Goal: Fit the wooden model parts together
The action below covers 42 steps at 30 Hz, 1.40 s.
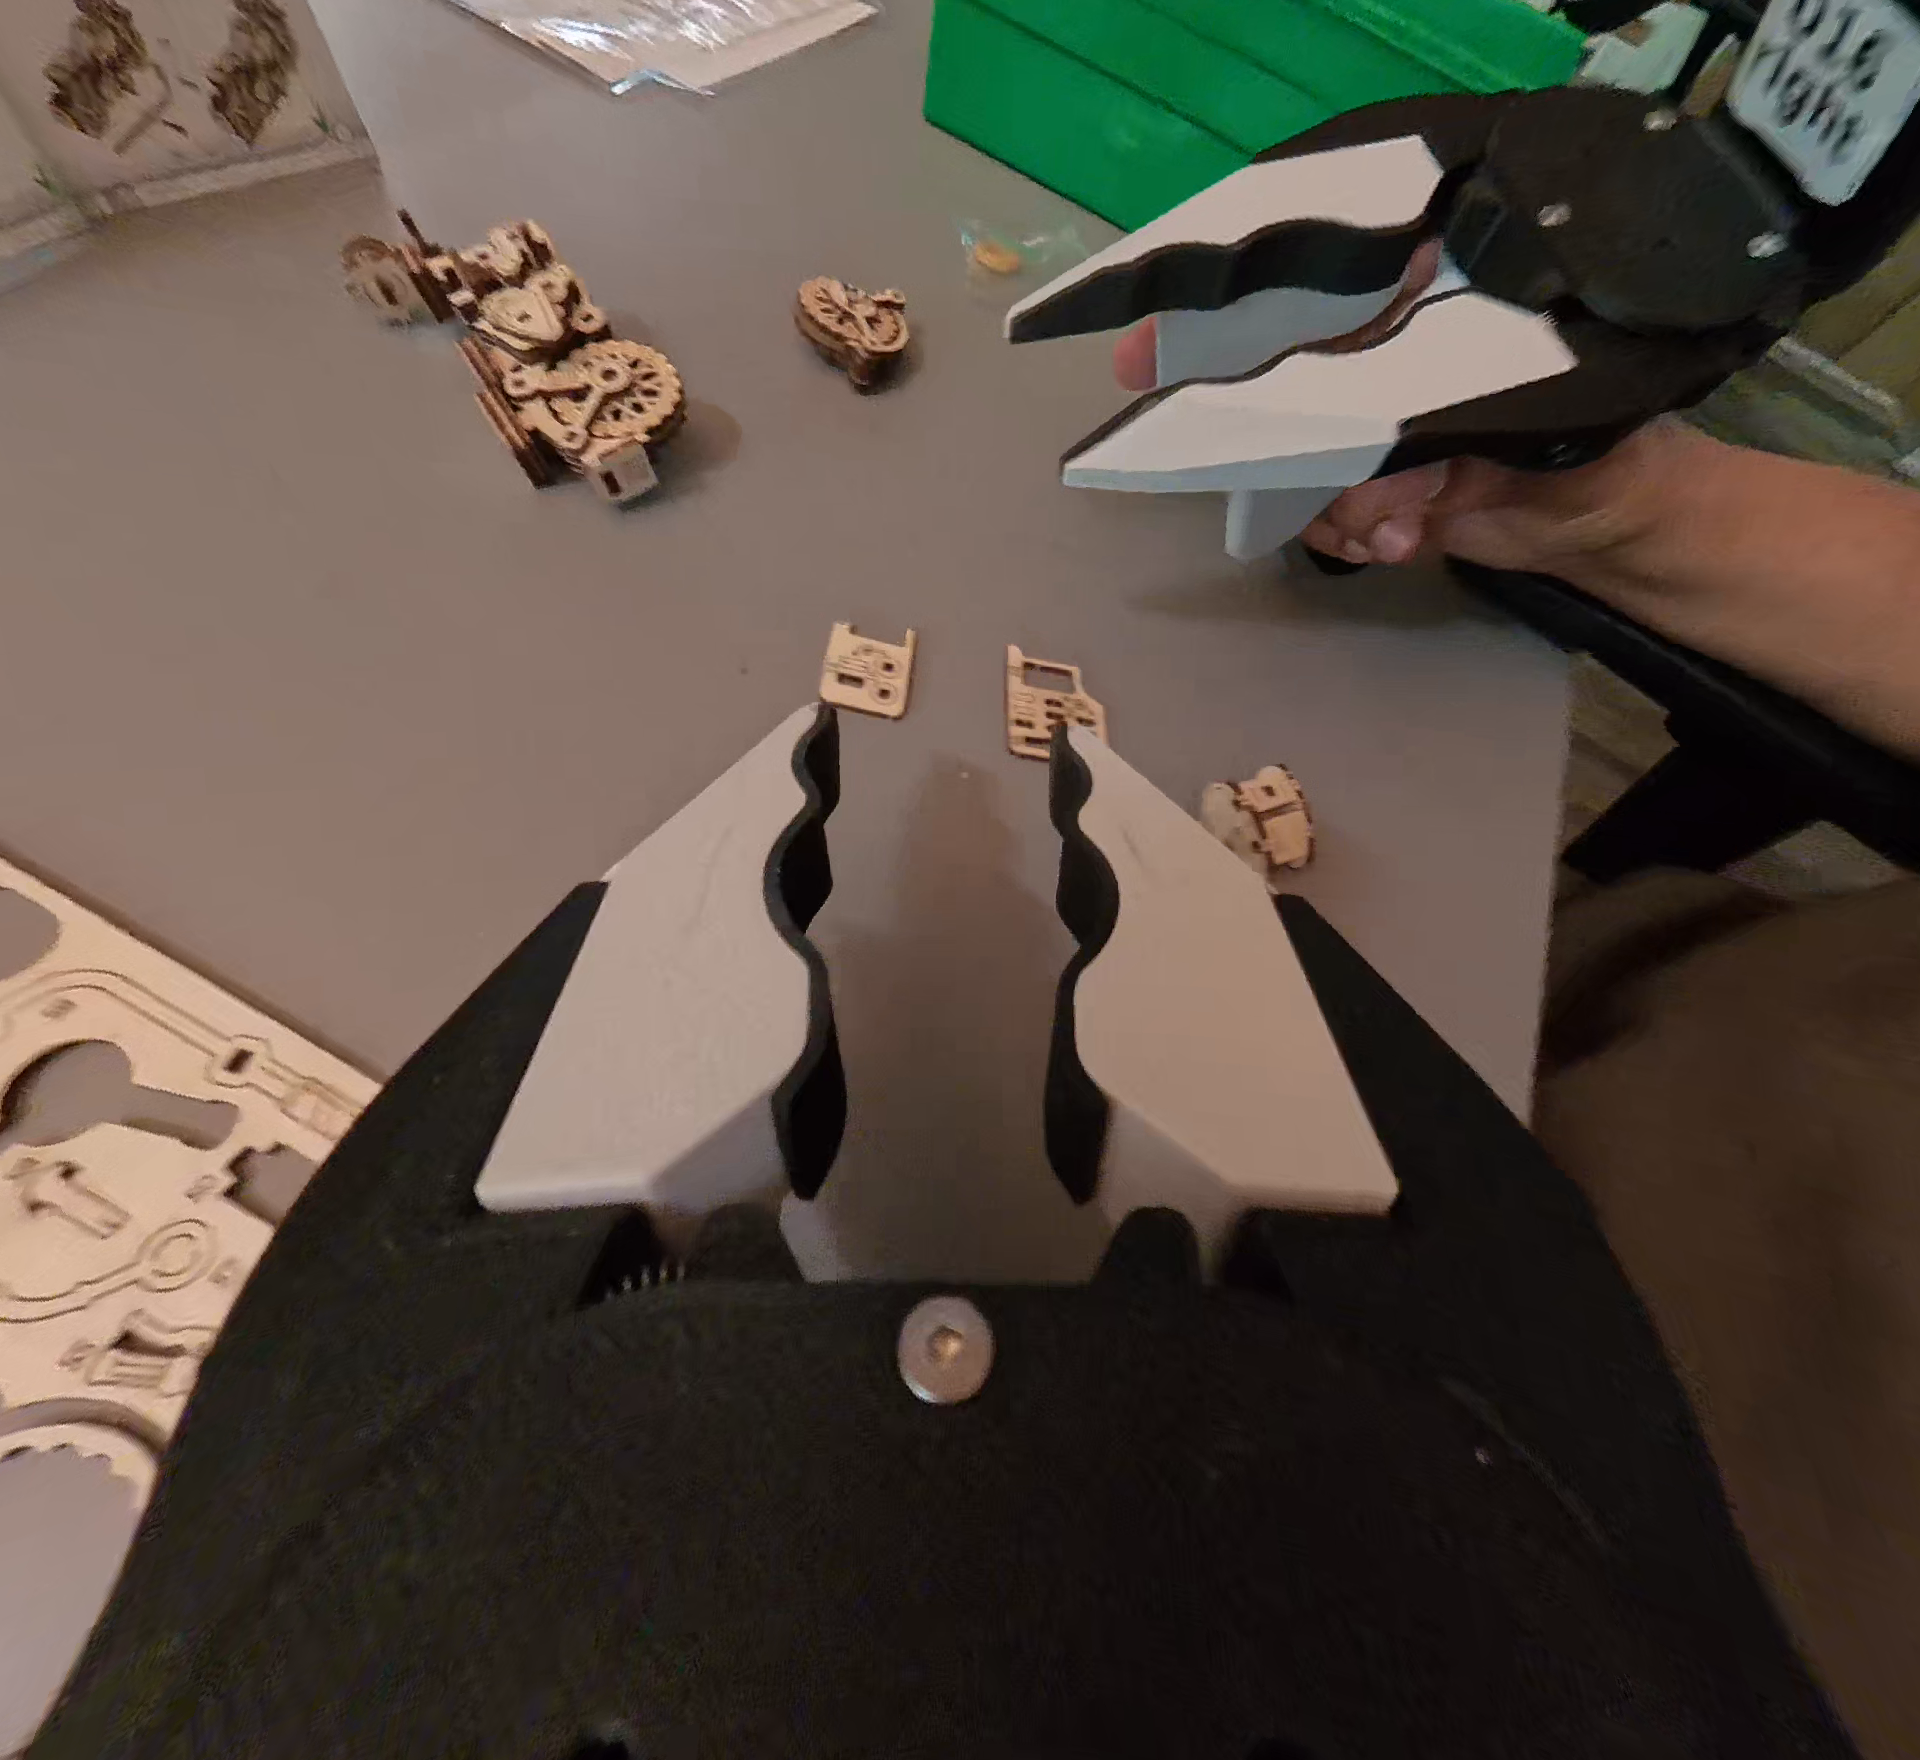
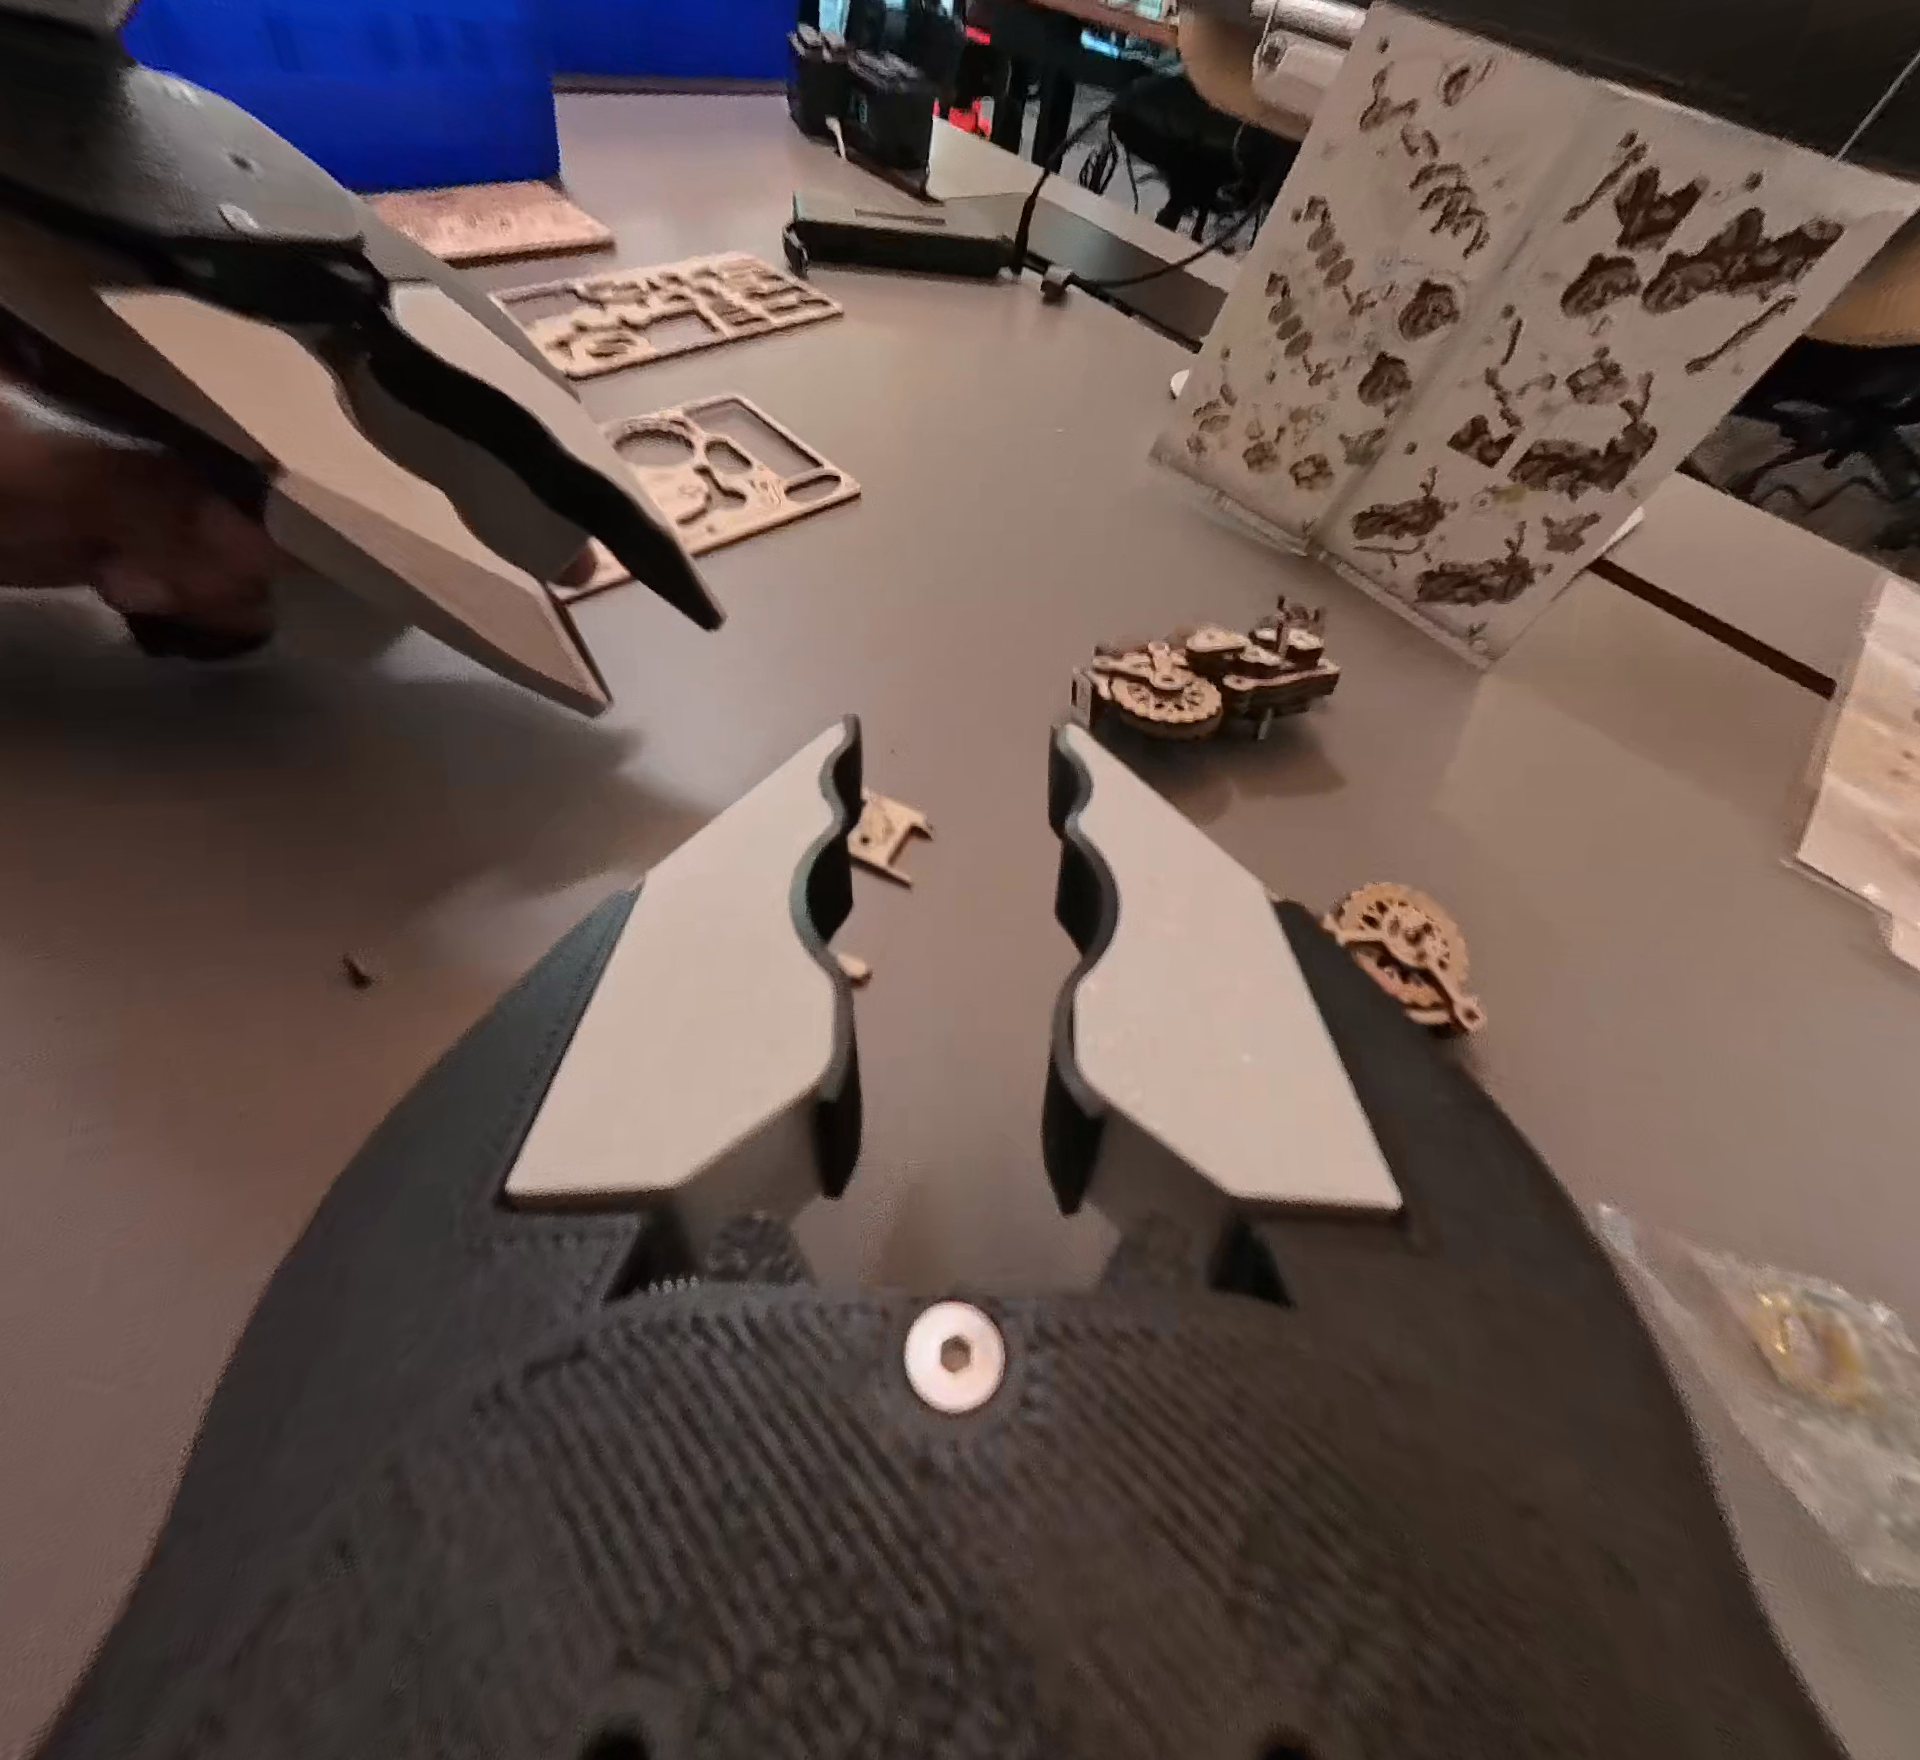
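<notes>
Your left gripper [image 1: 940,739] hovers over the grey table [image 1: 312,723] with its jaws spread and empty. Two flat wooden parts lie just past the tips: a square plate [image 1: 868,671] and a slotted plate [image 1: 1044,702]. A small wheel assembly [image 1: 1262,817] sits to the right. Your right gripper [image 2: 956,754] is also held above the table, jaws spread and empty. The half-built wooden model [image 1: 530,349] stands farther off, near a gear piece [image 1: 854,328]. A white tag [image 1: 1818,74] with printed characters rides on the right gripper's body.
</notes>
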### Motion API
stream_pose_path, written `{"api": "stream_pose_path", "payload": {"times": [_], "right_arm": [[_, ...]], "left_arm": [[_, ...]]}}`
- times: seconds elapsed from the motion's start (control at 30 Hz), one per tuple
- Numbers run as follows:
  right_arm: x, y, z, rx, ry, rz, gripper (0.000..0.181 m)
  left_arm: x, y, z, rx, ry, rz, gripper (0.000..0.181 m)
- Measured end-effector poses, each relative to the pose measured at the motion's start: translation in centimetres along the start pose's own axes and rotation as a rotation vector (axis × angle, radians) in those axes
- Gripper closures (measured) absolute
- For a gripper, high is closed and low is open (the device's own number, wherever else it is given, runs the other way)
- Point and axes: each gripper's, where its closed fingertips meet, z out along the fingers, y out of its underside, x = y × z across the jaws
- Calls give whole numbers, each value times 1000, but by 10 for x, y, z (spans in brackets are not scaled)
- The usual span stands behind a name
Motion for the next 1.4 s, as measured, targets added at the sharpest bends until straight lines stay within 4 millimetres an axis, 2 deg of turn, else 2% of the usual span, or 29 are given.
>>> {"api": "stream_pose_path", "payload": {"times": [0.1,0.23,0.3,0.43,0.73,0.9,1.1,1.27,1.4], "right_arm": [[-8,-7,1,35,-40,49,145],[-8,0,5,20,-31,8,146],[-8,5,7,-9,-27,-12,146],[-10,5,6,-4,-42,-17,146],[-10,9,1,-19,-123,23,149],[-2,13,-1,-29,-132,14,150],[-7,11,-2,-20,-158,20,150],[-9,14,0,-37,-152,-1,151],[-4,12,-1,-26,-149,46,152]], "left_arm": [[-10,3,-4,-10,-67,47,143],[-5,0,-12,31,-58,18,150],[-1,2,-9,16,-48,37,149],[2,4,-5,-4,-57,91,150],[7,7,3,-27,-8,62,156],[-4,8,3,-41,-15,17,146],[-10,10,5,-62,26,-75,141],[-10,10,5,-62,55,-124,139],[-7,13,7,-79,81,-151,139]]}}
